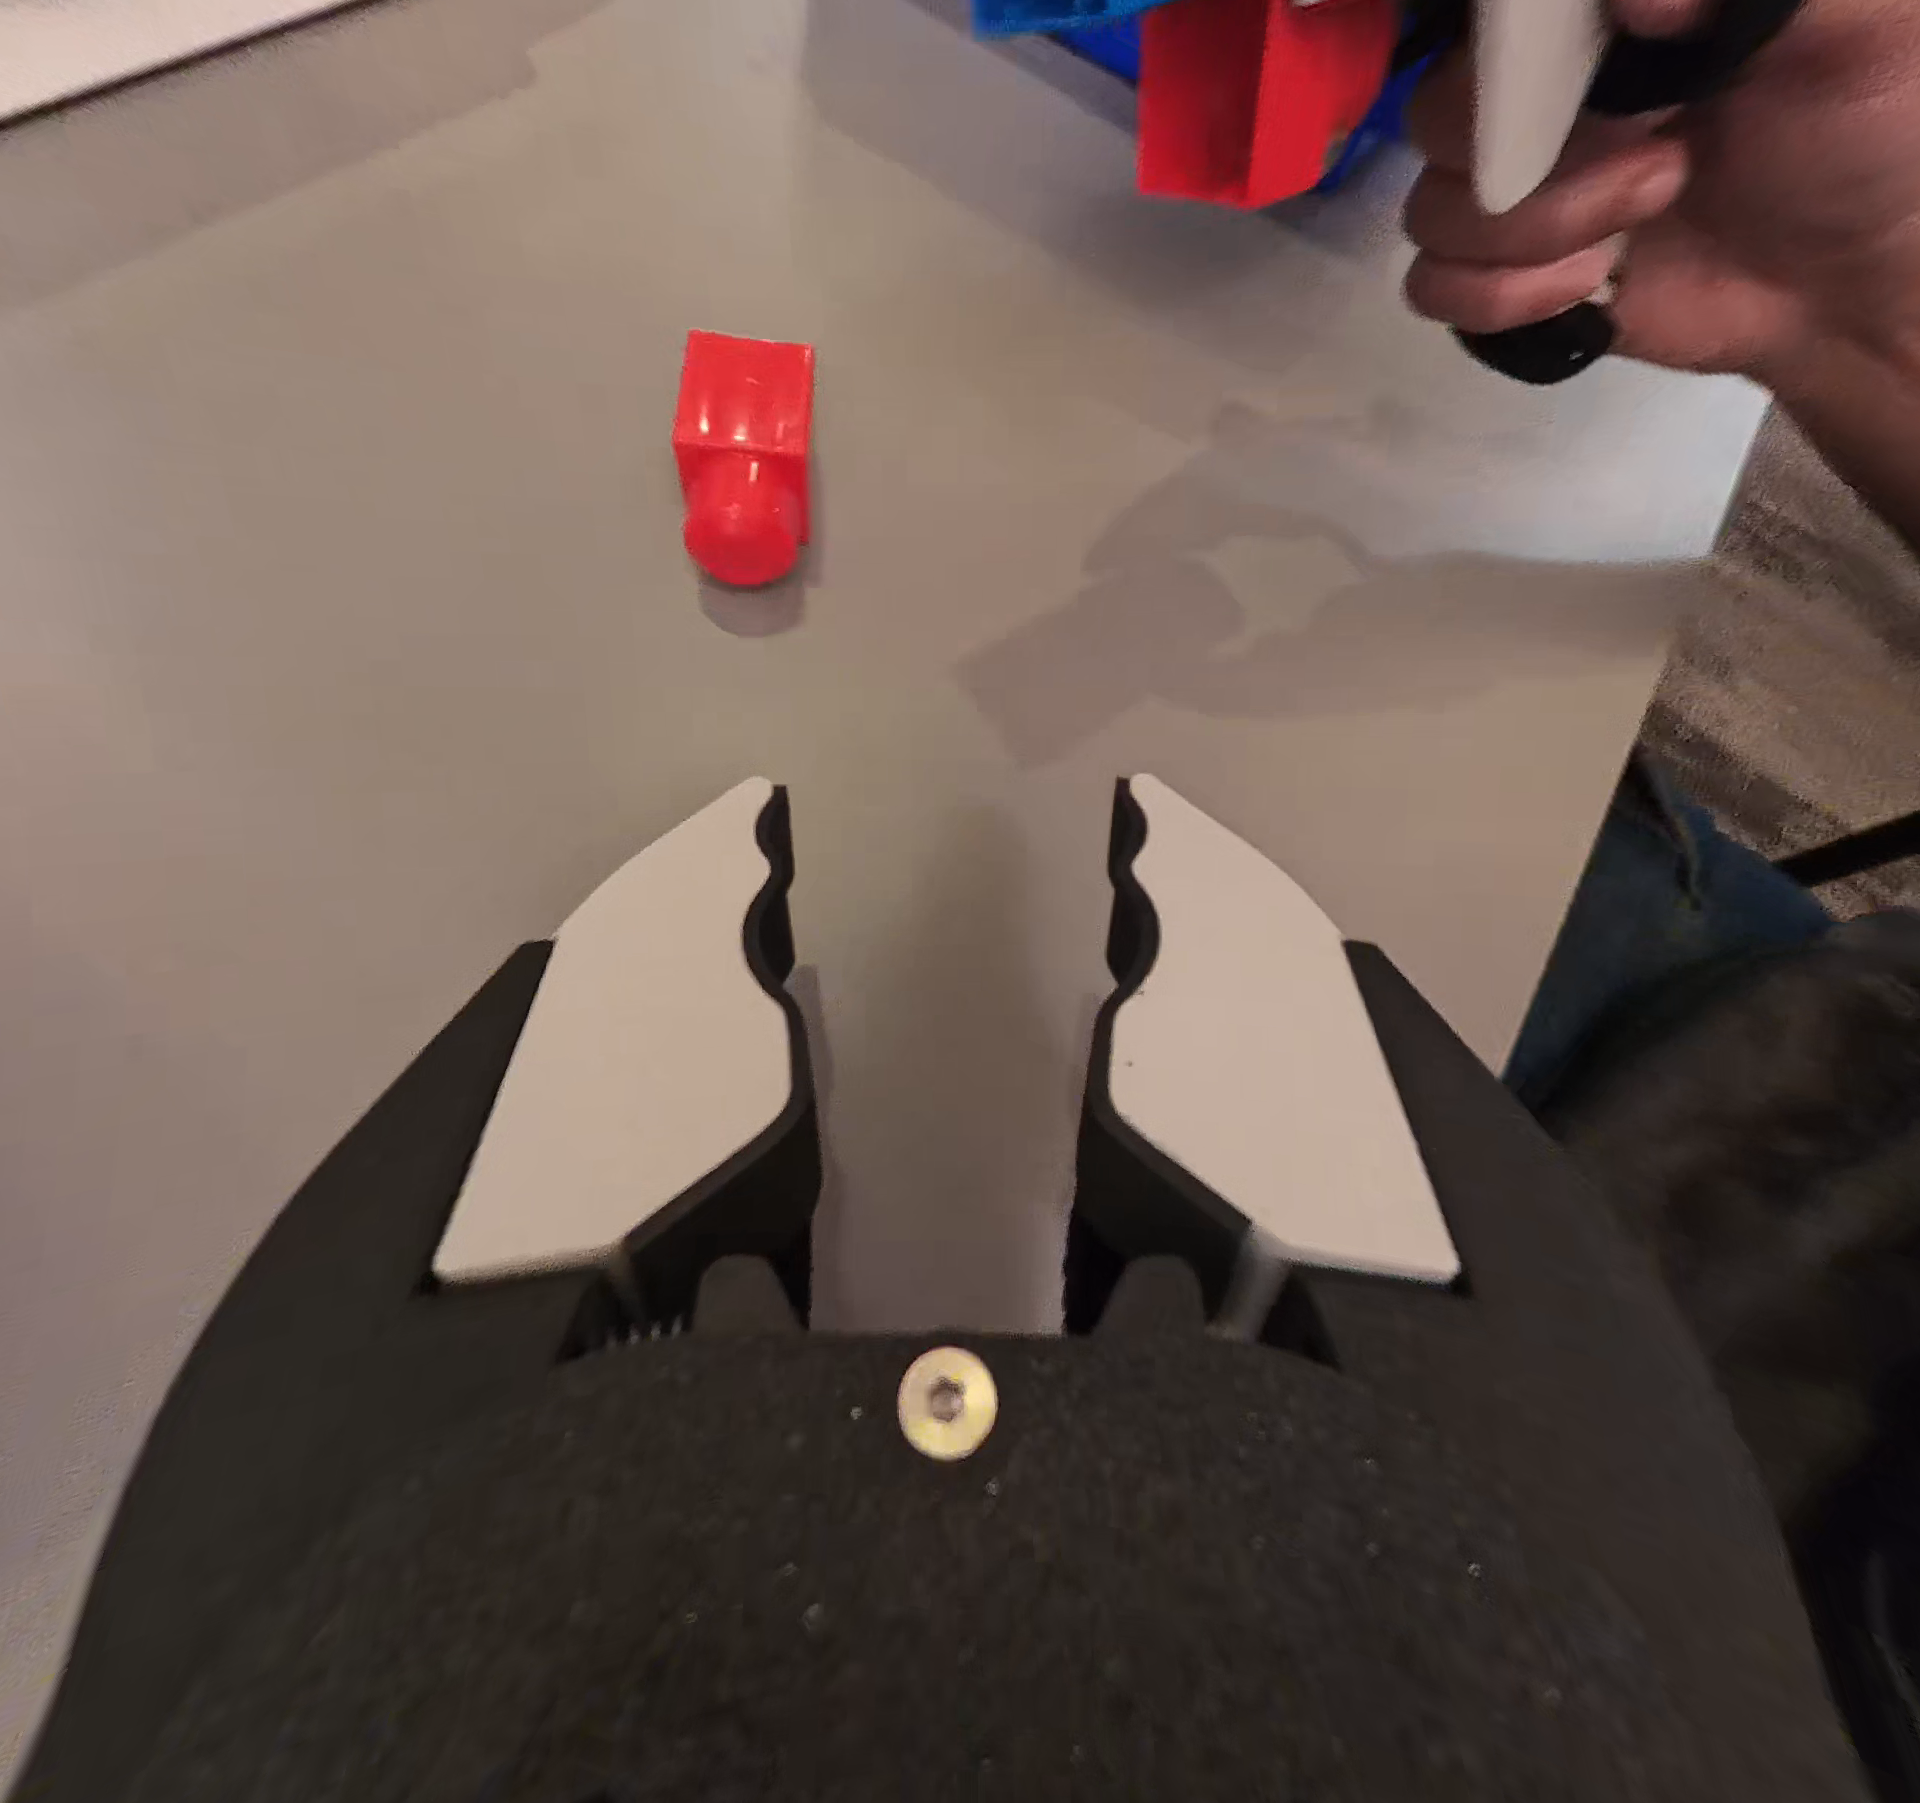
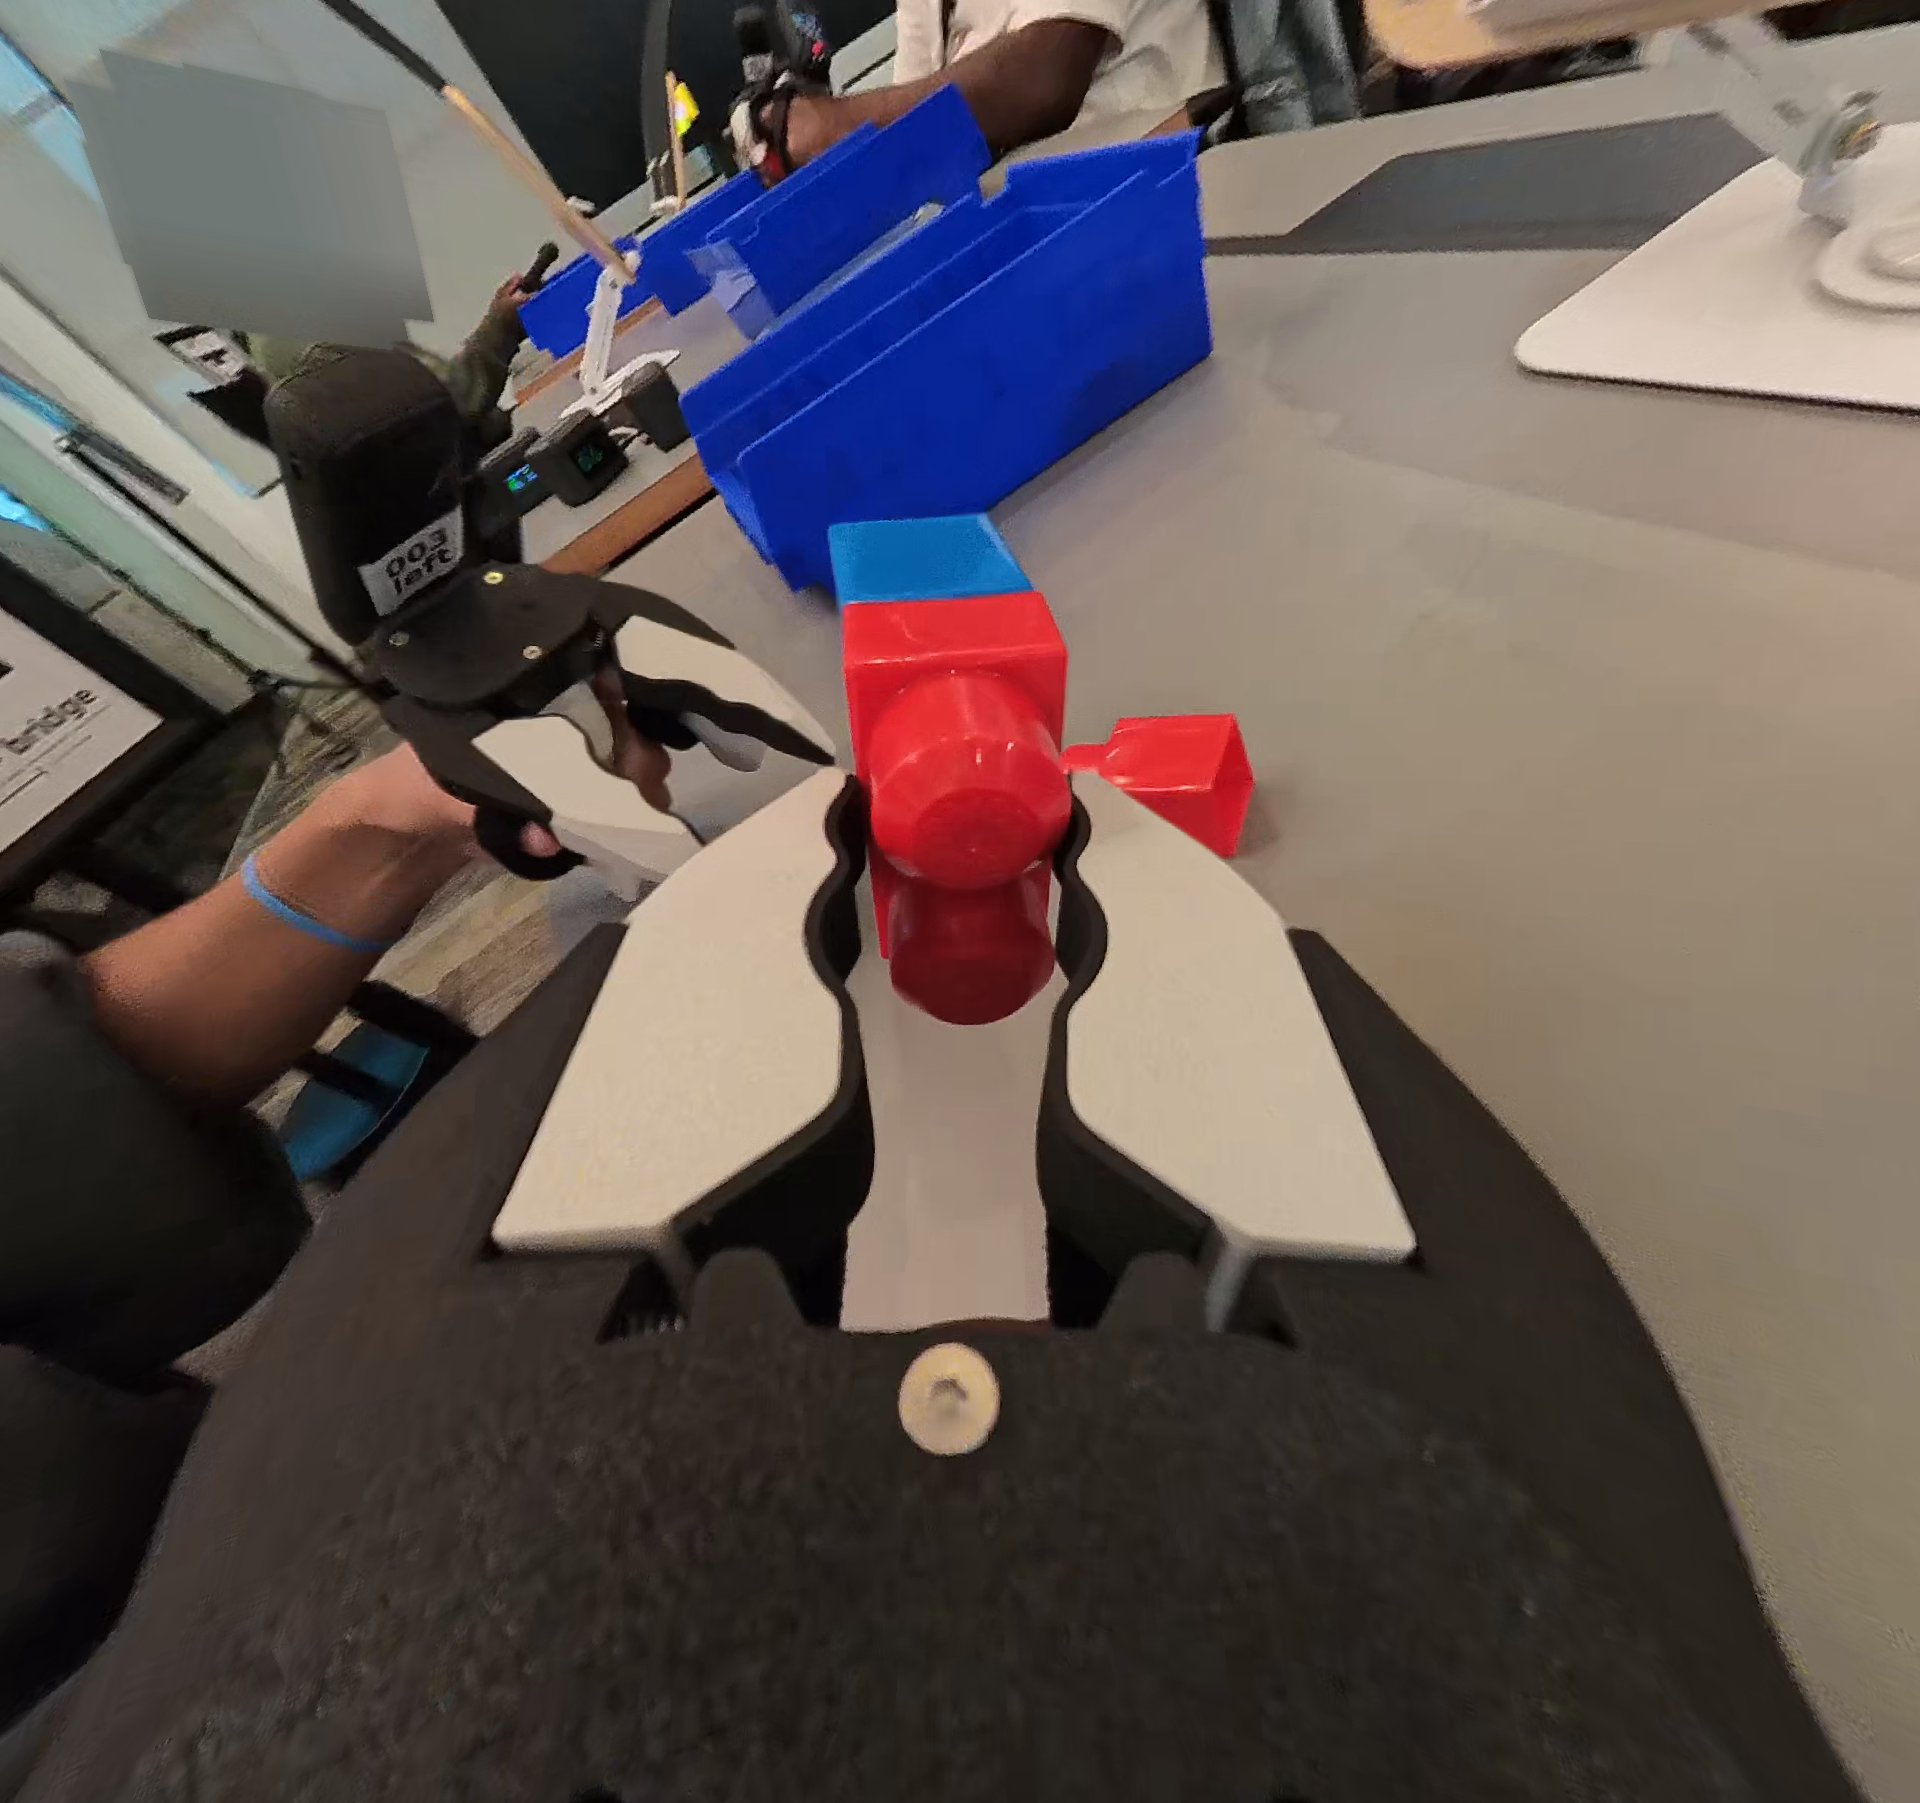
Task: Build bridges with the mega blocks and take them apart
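R fingers (image 2: pixel 961 818) grip red block (image 2: pixel 956 704), stud toward cam

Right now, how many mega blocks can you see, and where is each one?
3. A red block is held in the right gripper, a blue block is joined to its far end, and a small red block lies alone on the table. Others may be hidden in the blue bins.

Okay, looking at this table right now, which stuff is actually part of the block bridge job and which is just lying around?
Part of the job:
- red block with a blue block attached, held in the right tongs
- loose red block on its side on the table
- left tongs, open and empty

Just lying about:
- blue bins
- white stand base
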The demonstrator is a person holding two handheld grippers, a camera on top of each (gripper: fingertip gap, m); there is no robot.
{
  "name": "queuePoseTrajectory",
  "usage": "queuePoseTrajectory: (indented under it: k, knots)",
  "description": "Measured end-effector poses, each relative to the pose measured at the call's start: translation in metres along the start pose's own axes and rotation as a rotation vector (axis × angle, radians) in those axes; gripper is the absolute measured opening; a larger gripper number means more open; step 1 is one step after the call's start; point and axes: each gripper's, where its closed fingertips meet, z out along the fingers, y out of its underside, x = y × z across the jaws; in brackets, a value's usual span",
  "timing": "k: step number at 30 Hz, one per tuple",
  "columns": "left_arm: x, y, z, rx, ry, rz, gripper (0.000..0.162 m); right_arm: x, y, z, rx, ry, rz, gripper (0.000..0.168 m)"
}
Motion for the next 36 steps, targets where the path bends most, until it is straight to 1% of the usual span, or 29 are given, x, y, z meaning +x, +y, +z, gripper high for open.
queuePoseTrajectory:
  k: [1, 3, 5, 6, 9, 11, 13, 15, 17, 19, 22, 24, 27, 32, 36]
  knots:
    - [0.005, 0.002, -0.002, 0.019, 0.002, 0.0, 0.055, -0.003, 0.002, 0.003, -0.018, -0.018, 0.001, 0.034]
    - [0.006, 0.007, -0.006, -0.019, -0.027, 0.05, 0.057, -0.009, 0.006, 0.007, -0.055, -0.049, -0.017, 0.035]
    - [0.002, -0.001, -0.013, -0.008, -0.053, 0.071, 0.057, -0.021, 0.009, 0.011, -0.084, -0.118, -0.028, 0.035]
    - [0.006, -0.009, -0.017, 0.028, -0.011, 0.051, 0.056, -0.027, 0.011, 0.012, -0.099, -0.154, -0.035, 0.035]
    - [0.024, -0.034, -0.027, 0.159, 0.185, -0.047, 0.052, -0.051, 0.022, 0.017, -0.147, -0.27, -0.06, 0.035]
    - [0.043, -0.044, -0.033, 0.219, 0.335, -0.06, 0.05, -0.061, 0.034, 0.022, -0.203, -0.296, -0.077, 0.034]
    - [0.056, -0.046, -0.033, 0.236, 0.397, -0.045, 0.05, -0.074, 0.043, 0.026, -0.234, -0.34, -0.095, 0.034]
    - [0.061, -0.045, -0.028, 0.225, 0.407, -0.032, 0.047, -0.083, 0.054, 0.031, -0.281, -0.351, -0.131, 0.034]
    - [0.065, -0.044, -0.026, 0.229, 0.424, -0.019, 0.036, -0.091, 0.061, 0.034, -0.313, -0.37, -0.161, 0.035]
    - [0.067, -0.041, -0.026, 0.217, 0.435, -0.016, 0.036, -0.092, 0.063, 0.034, -0.325, -0.364, -0.179, 0.035]
    - [0.07, -0.03, -0.023, 0.15, 0.453, 0.001, 0.036, -0.091, 0.073, 0.032, -0.387, -0.355, -0.229, 0.034]
    - [0.073, -0.028, -0.021, 0.141, 0.456, 0.014, 0.036, -0.092, 0.077, 0.031, -0.411, -0.36, -0.252, 0.034]
    - [0.079, -0.024, -0.019, 0.116, 0.473, 0.041, 0.035, -0.092, 0.087, 0.027, -0.49, -0.346, -0.306, 0.034]
    - [0.082, -0.022, -0.016, 0.114, 0.489, 0.047, 0.035, -0.09, 0.09, 0.026, -0.52, -0.337, -0.326, 0.034]
    - [0.079, -0.025, -0.016, 0.139, 0.488, 0.028, 0.036, -0.089, 0.086, 0.026, -0.504, -0.345, -0.302, 0.035]
